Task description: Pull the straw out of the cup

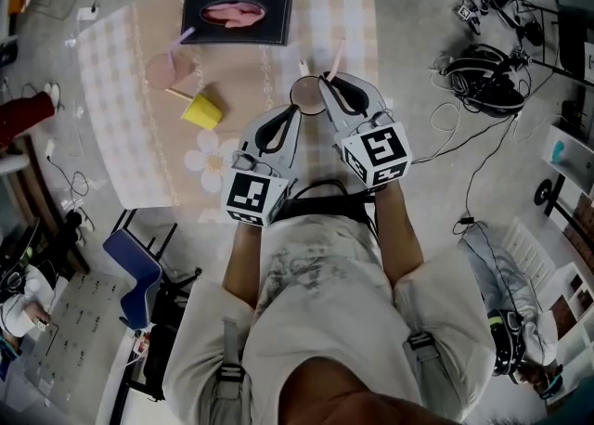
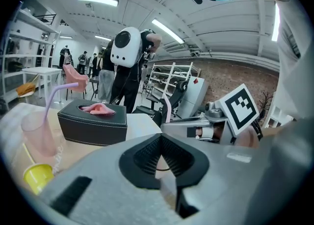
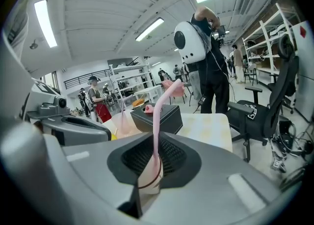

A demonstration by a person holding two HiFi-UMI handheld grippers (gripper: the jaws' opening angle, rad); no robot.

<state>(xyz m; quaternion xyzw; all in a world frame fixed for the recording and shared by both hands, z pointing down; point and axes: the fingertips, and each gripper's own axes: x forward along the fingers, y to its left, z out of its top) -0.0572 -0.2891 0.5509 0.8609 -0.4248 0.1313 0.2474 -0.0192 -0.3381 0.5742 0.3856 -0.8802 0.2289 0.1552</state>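
Gripping the straw (image 3: 155,116) just above the cup (image 3: 149,175), right tool (image 3: 155,143) nearly closed.

In the right gripper view the right gripper (image 3: 156,145) hides the sides of the cup (image 3: 148,174); lower left of the left gripper view, the yellow cup (image 2: 37,177) is blurred

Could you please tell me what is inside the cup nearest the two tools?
A pink straw stands in the cup, gripped above the rim by the right tool. That tool covers the cup's bottom and the straw's lower end, so whether anything else is inside cannot be told.
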